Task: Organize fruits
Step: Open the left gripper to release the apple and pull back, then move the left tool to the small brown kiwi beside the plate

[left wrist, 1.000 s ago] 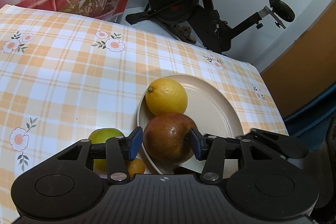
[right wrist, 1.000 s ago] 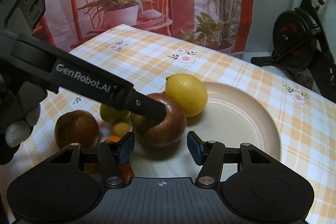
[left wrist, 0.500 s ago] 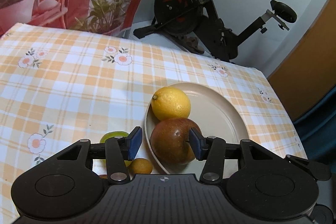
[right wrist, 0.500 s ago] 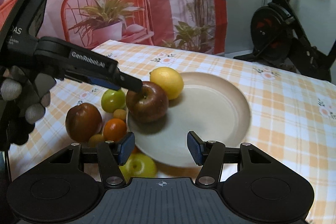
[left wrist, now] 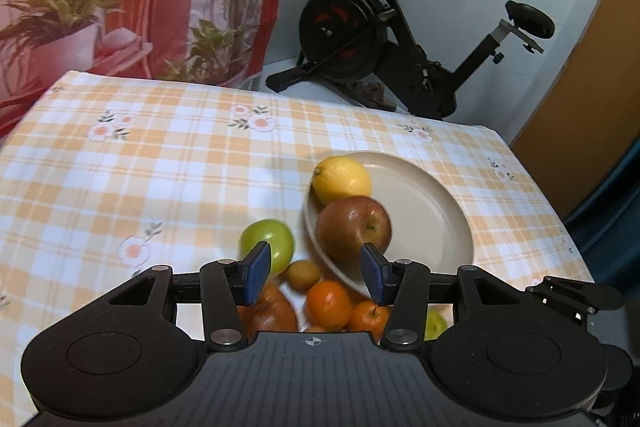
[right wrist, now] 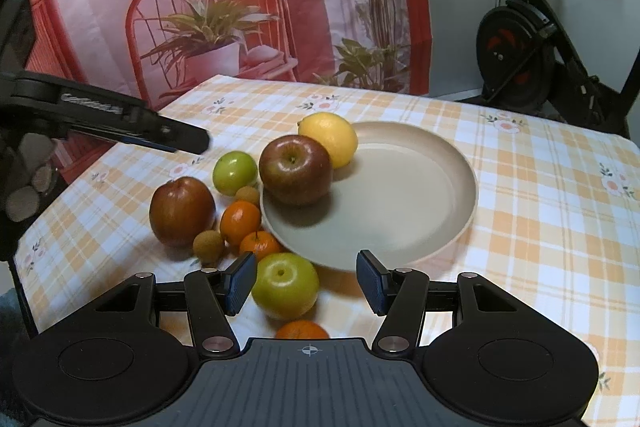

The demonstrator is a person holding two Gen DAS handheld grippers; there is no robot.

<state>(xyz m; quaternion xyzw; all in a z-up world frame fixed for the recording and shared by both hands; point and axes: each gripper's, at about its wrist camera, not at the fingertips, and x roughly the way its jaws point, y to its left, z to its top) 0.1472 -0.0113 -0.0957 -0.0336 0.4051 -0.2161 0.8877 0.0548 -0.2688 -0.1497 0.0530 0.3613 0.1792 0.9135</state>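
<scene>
Round beige plate (right wrist: pixel 440 163) near the surface's far right corner is carrying red apple (right wrist: pixel 295 169) and yellow lemon (right wrist: pixel 330 139); left tongs (left wrist: pixel 316 274) and right tongs (right wrist: pixel 306 283) are hovering released, gripping nothing.

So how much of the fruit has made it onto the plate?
Two pieces: a lemon and a red apple sit on the plate. Both the left gripper and the right gripper are open and empty. Left on the tablecloth: another red apple, two green apples, several oranges and small brown fruits.
</scene>
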